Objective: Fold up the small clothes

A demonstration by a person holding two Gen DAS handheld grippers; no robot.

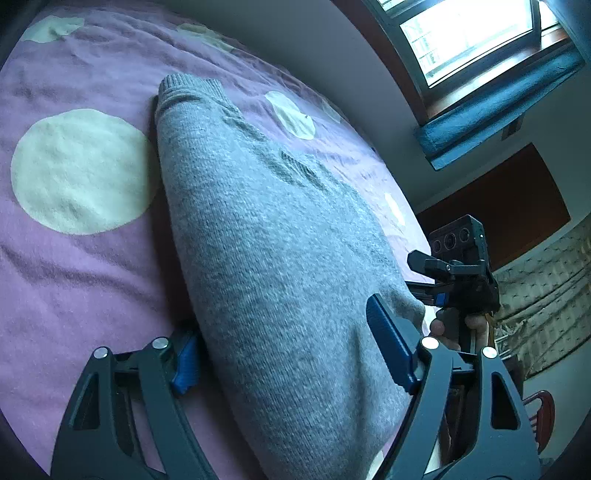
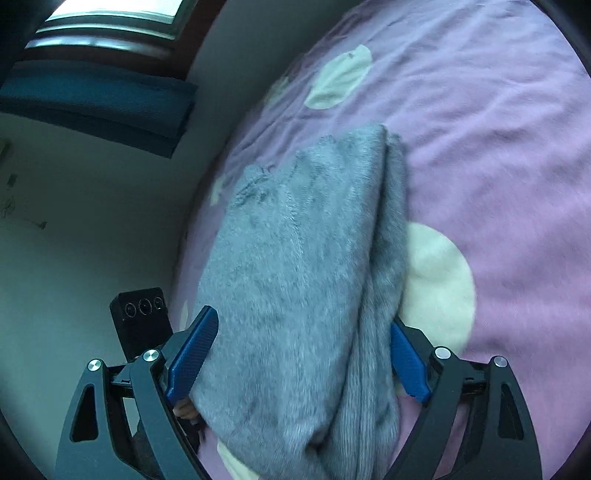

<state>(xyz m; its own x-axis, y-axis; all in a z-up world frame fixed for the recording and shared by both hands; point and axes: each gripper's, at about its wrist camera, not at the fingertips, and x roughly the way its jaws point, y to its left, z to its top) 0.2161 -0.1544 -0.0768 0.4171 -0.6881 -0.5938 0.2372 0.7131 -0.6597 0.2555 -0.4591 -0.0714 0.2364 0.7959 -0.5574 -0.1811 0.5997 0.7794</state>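
A grey knitted sweater (image 1: 266, 229) lies folded into a long bundle on the purple bedspread (image 1: 74, 277), its ribbed edge at the far end. My left gripper (image 1: 288, 354) straddles the near end. One blue pad is tucked against the bundle's left edge, the other presses into its top right, and the knit bulges between them. My right gripper (image 2: 299, 354) also straddles the sweater (image 2: 295, 266) with its jaws wide. Both its pads flank the cloth, which is streaked with motion blur. In the left wrist view the right gripper (image 1: 417, 258) and a hand show at the right.
The bedspread (image 2: 498, 155) has large cream circles (image 1: 79, 170). A grey wall and a window (image 1: 472, 33) stand beyond the bed's far edge. A quilted cover (image 1: 546, 288) and a red chair back (image 1: 543, 410) sit to the right.
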